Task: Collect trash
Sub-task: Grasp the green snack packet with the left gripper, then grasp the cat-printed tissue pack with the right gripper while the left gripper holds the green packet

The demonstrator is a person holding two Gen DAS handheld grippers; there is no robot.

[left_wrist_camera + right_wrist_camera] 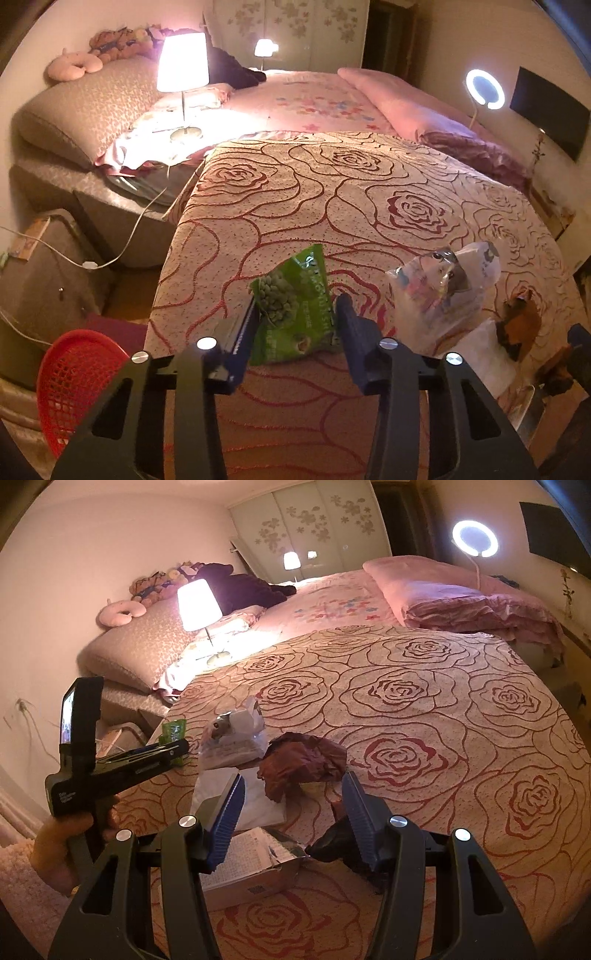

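The left tongs point down at the bed, their jaws narrowed around a green packet. The packet stands between the two pads; the left pad touches its edge, and whether the right pad presses on it I cannot tell. Right of these tongs sits a clear bag, and further right a brown wrapper. Low to their left, off the bed, is a red basket.

The right tongs hover half open with nothing gripped. A crumpled maroon wrapper lies just ahead between the pads, apart from both. White paper lies by the left pad, a torn box beneath it, and a dark scrap touches the right pad.
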